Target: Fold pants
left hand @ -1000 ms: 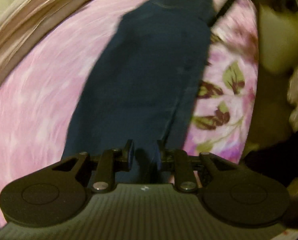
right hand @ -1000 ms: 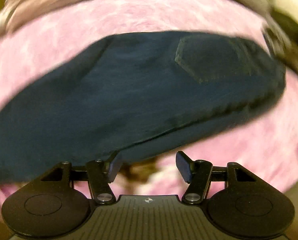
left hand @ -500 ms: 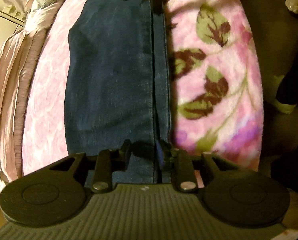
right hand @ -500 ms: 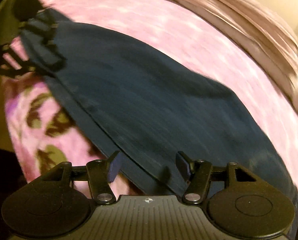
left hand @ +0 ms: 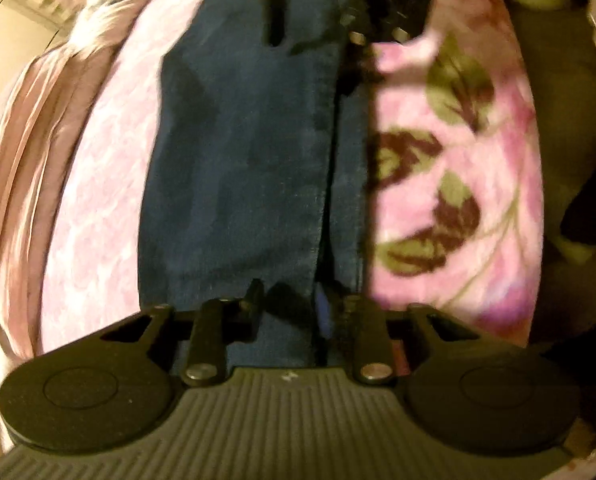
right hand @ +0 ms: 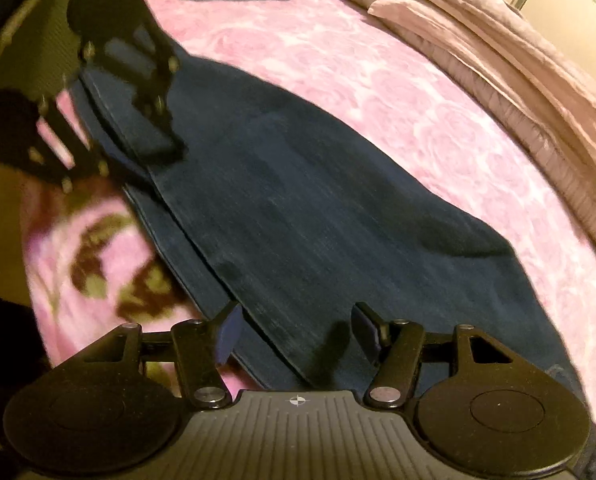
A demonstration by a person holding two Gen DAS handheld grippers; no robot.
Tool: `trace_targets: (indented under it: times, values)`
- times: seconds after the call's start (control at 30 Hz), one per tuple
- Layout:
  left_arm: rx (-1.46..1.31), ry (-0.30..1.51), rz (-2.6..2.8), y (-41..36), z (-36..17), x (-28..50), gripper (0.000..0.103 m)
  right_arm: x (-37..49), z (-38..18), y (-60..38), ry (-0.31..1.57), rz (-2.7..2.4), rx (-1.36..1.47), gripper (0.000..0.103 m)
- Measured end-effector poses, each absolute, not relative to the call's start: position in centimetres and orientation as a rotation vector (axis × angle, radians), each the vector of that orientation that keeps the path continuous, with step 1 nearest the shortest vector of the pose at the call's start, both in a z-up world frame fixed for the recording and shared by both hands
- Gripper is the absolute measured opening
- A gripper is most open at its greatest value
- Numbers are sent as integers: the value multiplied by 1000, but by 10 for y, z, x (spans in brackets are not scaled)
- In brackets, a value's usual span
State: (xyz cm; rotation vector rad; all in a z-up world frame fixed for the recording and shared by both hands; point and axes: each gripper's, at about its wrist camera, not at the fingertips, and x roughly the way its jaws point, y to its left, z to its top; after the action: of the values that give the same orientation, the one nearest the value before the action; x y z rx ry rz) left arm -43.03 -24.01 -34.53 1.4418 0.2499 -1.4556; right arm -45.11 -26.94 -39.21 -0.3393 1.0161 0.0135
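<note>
The main risk is a grab that takes only one layer. The pants (right hand: 317, 216) lie already doubled lengthwise on the pink blanket (right hand: 377, 80), one leg stacked on the other, with the stacked edges running just ahead of the right gripper (right hand: 296, 330). Its jaws stand wide apart over that edge with nothing pinched, so a shallow close could catch the top leg alone and peel the stack open. The plush blanket could also get nipped along with the denim.

The left gripper (left hand: 288, 302) sits at the far end of the same garment, and its jaws have just been closing; they are narrow, with denim and the long seam lying between the fingers. Blur hides whether the pads actually press on the cloth, so the grip cannot be told. If that hold is loose, lifting this end would let the cloth slide out and skew the fold.

From each tool, the pants stretch straight ahead toward the other.
</note>
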Motion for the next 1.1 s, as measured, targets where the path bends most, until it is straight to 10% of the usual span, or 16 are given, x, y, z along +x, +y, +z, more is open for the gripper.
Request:
trace_targets:
  times: [0.07,0.53,0.67,0.7,1.1]
  values:
    - [1402,272,-1469,-240,-338,-431,2,-453,-395,-269,1016,-4,-361,58]
    - [1186,402,-1532,-234,-288,-406,0,-499,-417,-308,1044,-148,-630,56]
    - [1231,383,-1557,-234,-294,-414,0,-517,-427,-334,1093,-186,-725,35]
    - [1245,373,-1562,-234,-295,-415,0,-520,-429,-339,1102,-177,-728,7]
    - [1412,404,-1580,-236,-330,-447,2,-536,-428,-339,1167,-189,-713,9]
